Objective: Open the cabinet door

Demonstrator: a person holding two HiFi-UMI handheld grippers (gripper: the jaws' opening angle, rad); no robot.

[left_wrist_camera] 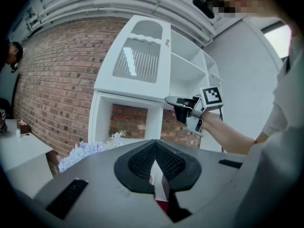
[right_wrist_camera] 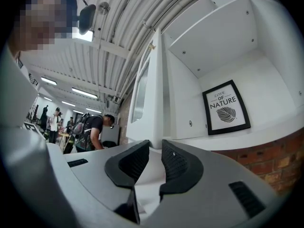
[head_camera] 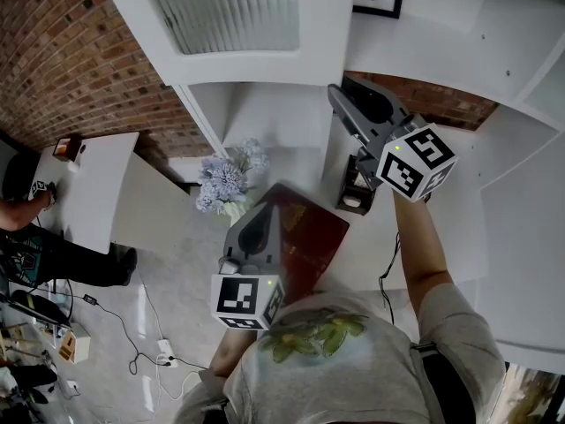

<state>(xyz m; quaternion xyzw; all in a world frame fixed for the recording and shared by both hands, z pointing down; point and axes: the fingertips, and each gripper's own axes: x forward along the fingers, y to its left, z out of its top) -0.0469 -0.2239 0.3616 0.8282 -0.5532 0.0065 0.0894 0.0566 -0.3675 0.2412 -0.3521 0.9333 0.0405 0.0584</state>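
The white cabinet door (head_camera: 229,16) with a ribbed glass pane stands swung out from the cabinet; it also shows in the left gripper view (left_wrist_camera: 137,61). My right gripper (head_camera: 342,95) is raised to the door's lower free corner, and its jaws are closed on the door's edge (right_wrist_camera: 155,103), which runs down between the pads (right_wrist_camera: 173,165). Beyond that edge the open shelf compartment is visible. My left gripper (head_camera: 263,210) hangs lower, in front of the cabinet, away from the door. Its jaws (left_wrist_camera: 156,148) meet at the tips with nothing between them.
A framed leaf print (right_wrist_camera: 226,107) leans at the back of the open shelf. Lavender flowers (head_camera: 225,179), a dark red board (head_camera: 313,232) and a small black holder (head_camera: 353,188) sit on the lower surface. A white table (head_camera: 88,184) and a person (head_camera: 26,228) are at the left by the brick wall.
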